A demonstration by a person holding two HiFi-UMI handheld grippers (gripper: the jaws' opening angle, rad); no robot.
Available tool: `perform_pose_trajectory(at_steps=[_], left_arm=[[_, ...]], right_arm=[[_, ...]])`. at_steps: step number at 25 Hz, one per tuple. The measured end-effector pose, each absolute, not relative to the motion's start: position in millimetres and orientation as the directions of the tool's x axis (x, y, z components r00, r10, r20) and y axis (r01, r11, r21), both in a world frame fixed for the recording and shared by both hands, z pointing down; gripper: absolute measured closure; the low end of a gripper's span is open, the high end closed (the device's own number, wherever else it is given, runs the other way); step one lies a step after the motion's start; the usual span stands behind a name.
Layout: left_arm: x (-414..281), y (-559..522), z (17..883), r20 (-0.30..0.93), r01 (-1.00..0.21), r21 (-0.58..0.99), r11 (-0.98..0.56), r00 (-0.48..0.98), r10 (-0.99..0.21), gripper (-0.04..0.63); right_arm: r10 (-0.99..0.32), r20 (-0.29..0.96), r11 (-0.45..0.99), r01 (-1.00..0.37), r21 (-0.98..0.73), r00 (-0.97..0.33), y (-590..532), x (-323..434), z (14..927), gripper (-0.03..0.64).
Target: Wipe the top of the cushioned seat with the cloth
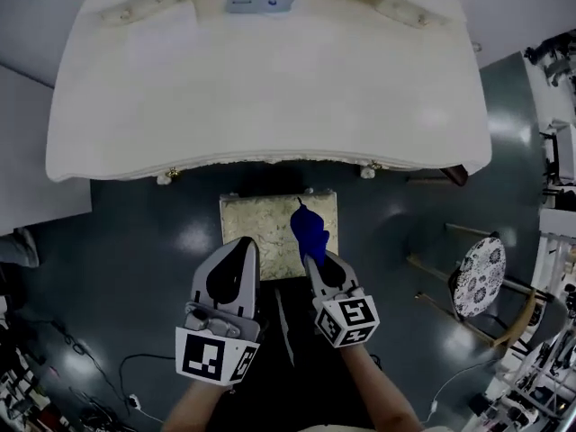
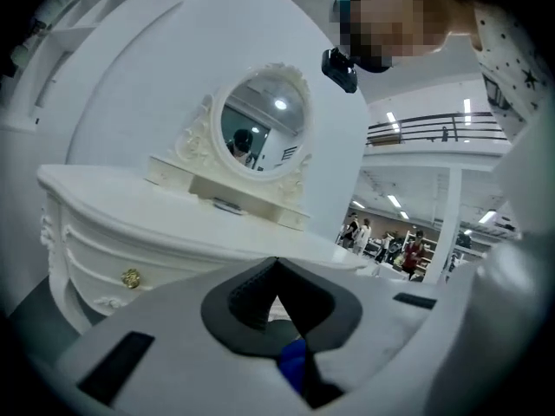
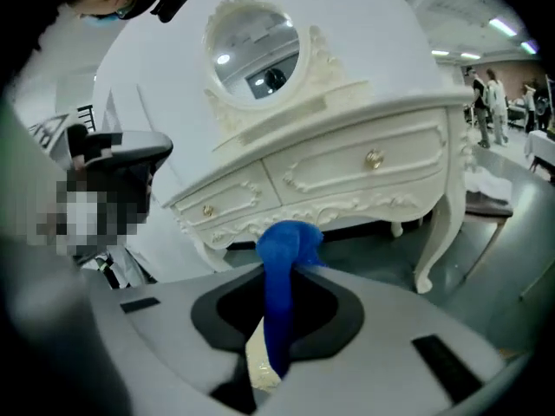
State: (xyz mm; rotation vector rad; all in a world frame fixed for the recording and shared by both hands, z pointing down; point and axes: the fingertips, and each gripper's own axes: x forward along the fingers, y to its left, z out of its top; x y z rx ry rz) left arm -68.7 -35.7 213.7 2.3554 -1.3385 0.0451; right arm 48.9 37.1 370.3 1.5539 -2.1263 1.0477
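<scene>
A white carved worktop (image 1: 270,79) with drawers and an oval mirror (image 2: 264,128) stands on the dark glossy floor (image 1: 135,232), and just in front of it sits the square, cream-patterned cushioned seat (image 1: 256,223). The left gripper (image 1: 239,243) hangs over the seat's near left edge, its fingers pressed together on nothing. Beside it, the right gripper (image 1: 310,261) has its fingers pinching the blue cloth (image 1: 309,230), which bunches out past the fingertips over the seat's right part; whether it touches the cushion cannot be told.
</scene>
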Motion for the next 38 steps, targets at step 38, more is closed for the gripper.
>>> perform_pose_trajectory(at_steps=[38], left_arm=[[19, 51, -30, 0.037, -0.841, 0.229, -0.49, 0.511, -0.859, 0.585]], right_arm=[[-0.886, 0.228, 0.348, -0.904, -0.247, -0.403, 63, 172, 28, 0.555]])
